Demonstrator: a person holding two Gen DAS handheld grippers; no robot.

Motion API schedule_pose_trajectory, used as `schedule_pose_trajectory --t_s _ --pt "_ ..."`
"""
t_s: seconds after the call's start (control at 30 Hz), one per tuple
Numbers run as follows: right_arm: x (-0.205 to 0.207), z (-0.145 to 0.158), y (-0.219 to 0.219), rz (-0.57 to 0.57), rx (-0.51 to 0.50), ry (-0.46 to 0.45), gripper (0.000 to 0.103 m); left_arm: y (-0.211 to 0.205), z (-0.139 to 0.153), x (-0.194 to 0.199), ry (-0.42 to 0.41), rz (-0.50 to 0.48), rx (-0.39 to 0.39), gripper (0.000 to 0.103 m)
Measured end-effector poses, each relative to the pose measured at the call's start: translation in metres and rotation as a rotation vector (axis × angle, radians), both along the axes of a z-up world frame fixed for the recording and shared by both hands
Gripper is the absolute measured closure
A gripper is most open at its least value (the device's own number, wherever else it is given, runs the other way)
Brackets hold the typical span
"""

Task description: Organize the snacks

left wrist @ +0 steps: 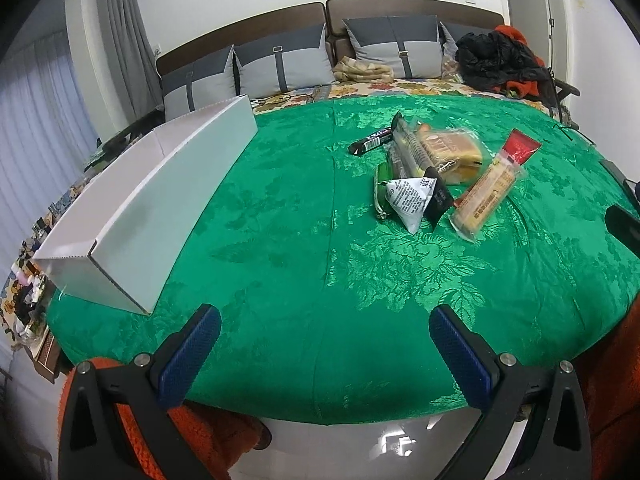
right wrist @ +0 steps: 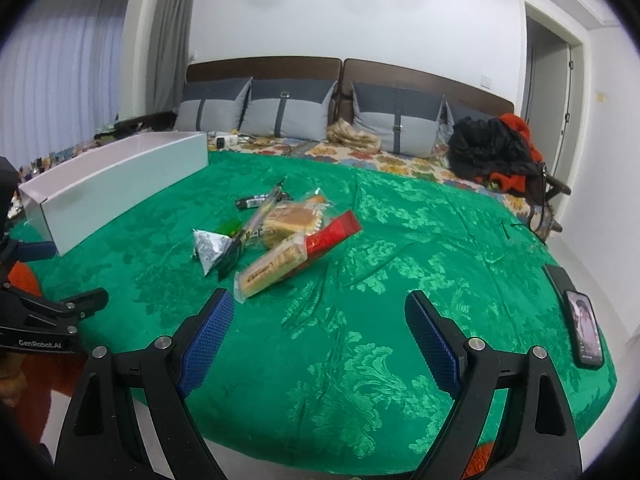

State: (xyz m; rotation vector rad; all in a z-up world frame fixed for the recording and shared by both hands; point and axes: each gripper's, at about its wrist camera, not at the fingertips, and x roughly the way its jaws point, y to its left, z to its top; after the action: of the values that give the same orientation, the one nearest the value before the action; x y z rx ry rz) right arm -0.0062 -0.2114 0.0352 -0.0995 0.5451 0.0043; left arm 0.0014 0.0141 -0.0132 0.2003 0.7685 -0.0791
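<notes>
Green bedspread (left wrist: 280,240) holds snack pile (left wrist: 436,168); both tongs (spread wide) empty.

Black two-finger grippers (left wrist: 325,344) (right wrist: 320,332), blue textured fingers (left wrist: 190,356), silver screws, "GenRobot.AI" marking, orange clothing.

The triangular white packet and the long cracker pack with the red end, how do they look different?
The triangular white packet is short, pyramid-shaped and opaque, with black print. The long cracker pack is a flat, stretched-out sleeve, clear enough to show tan contents, ending in a red panel. The packet leans against a dark wrapper; the cracker pack props its red end on the pile. Both lie unsorted on the green bedspread, outside the white box.
</notes>
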Motion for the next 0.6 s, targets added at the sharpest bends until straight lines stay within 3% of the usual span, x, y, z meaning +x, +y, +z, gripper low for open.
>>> schedule_pose_trajectory --t_s 0.6 --pt "0.0045 -0.0065 -0.0045 0.003 0.007 0.025 0.013 0.0003 -0.0079 0.0007 0.022 0.002 0.006 0.0"
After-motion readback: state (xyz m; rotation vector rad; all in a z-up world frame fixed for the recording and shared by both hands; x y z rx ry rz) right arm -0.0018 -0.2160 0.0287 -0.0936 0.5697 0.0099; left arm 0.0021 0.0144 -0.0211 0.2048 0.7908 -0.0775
